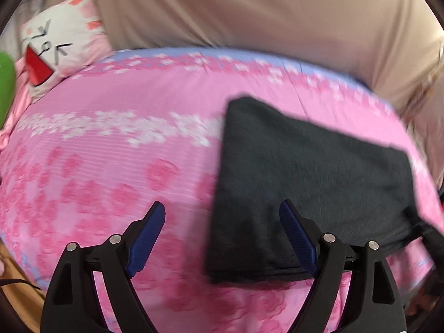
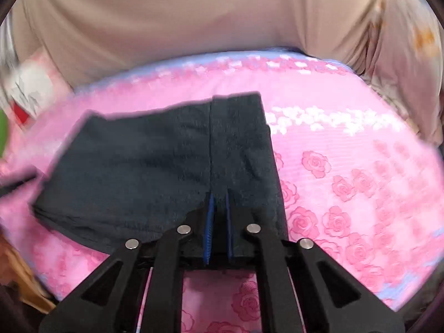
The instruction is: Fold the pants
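Fingers first: your right gripper (image 2: 219, 194) has its blue fingers (image 2: 211, 216) squeezed nearly together on the near edge of the dark folded pants (image 2: 155, 161), so you've got a pinch on the fabric there, while your left gripper (image 1: 222, 211) has its fingers (image 1: 147, 236) spread wide and isn't holding anything. The pants sit on the pink rose-print bed sheet (image 2: 347, 180), already down to a compact rectangle, so my guess is the folding is basically done and that right-hand pinch is only there to tidy or slide the bundle into place. Left being wide apart makes sense if it's just let go or is waiting to grab the near-left corner, though I can't say which. As for the views, the right wrist camera shows the grip itself, plus a seam line running up the top layer, and you'd never get those from the other side. The left wrist camera gives you the whole outline of the pants (image 1: 305, 180) lying flat, with stacked layers visible at the near edge, and its right finger hovers over that edge; whether it touches is unclear. It also catches the cartoon cat pillow (image 1: 61, 41) at the far left, well clear of the pants. Both views are a bit motion-blurred.
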Motion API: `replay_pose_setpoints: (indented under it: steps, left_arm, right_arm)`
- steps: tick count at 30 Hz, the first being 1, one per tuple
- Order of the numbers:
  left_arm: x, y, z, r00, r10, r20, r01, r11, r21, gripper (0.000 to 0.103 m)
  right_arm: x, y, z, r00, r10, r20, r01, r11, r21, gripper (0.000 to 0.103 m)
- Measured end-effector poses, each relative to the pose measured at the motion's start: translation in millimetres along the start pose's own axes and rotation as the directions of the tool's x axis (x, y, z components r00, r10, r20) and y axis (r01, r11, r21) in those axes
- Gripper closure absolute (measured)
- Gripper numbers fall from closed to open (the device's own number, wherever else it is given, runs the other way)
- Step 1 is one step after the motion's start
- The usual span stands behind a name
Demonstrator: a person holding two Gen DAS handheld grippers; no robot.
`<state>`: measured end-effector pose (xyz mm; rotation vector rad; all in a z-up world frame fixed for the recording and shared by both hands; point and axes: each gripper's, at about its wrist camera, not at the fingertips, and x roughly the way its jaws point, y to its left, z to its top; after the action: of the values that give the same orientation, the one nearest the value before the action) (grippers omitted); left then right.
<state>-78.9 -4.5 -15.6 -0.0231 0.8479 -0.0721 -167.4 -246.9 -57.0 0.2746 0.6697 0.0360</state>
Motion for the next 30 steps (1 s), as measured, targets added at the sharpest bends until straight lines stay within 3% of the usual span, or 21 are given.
replay_pose_setpoints:
  steps: [2, 5, 7, 10, 14, 21, 23, 25, 27, 30]
  left_arm:
    - [15, -11, -5, 0.999, 0.050, -0.020, -0.049, 0.998, 0.032, 0.021]
    - [11, -11, -5, 0.998, 0.057, -0.010, -0.057, 0.998, 0.013, 0.021]
    - [3, -13, -2, 0.999, 0.047, -0.004, -0.047, 0.999, 0.015, 0.021]
    - [-15, -19, 1, 0.996, 0.075, 0.050, -0.077, 0.996, 0.045, 0.021]
    - [-31, -28, 5, 0.989, 0.099, 0.107, -0.107, 0.992, 0.066, 0.021]
    - [-38, -31, 5, 0.991, 0.084, 0.106, -0.091, 0.994, 0.059, 0.021]
    - [-37, -32, 3, 0.992, 0.080, 0.098, -0.086, 0.995, 0.059, 0.021]
    - [-34, -32, 0, 0.993, 0.079, 0.083, -0.084, 0.995, 0.062, 0.021]
    - [-30, -28, -1, 0.997, 0.059, 0.059, -0.062, 0.996, 0.058, 0.019]
    - [-20, -7, 9, 0.996, -0.094, 0.007, 0.094, 0.995, -0.027, 0.018]
  right_arm:
    - [-18, 4, 4, 0.998, -0.004, 0.059, 0.005, 1.000, -0.016, 0.097]
    - [4, 2, -2, 1.000, -0.027, -0.013, 0.026, 0.998, -0.061, 0.097]
    - [0, -5, -5, 1.000, -0.007, 0.008, 0.007, 0.999, -0.032, 0.098]
    - [-32, -4, 1, 0.996, 0.022, 0.091, -0.022, 1.000, 0.004, 0.094]
    - [-46, 3, 7, 0.988, -0.037, 0.147, 0.041, 0.999, -0.024, 0.093]
    - [-43, 4, 2, 0.992, -0.022, 0.127, 0.023, 1.000, -0.003, 0.092]
    - [-41, 6, -2, 0.993, -0.021, 0.115, 0.021, 1.000, -0.003, 0.087]
    - [-37, 2, -5, 0.995, -0.015, 0.101, 0.014, 1.000, 0.009, 0.065]
    - [-34, -6, -7, 0.997, 0.010, 0.079, -0.013, 0.999, 0.037, 0.058]
    - [-32, -21, -1, 0.996, 0.073, 0.054, -0.077, 0.993, 0.089, 0.056]
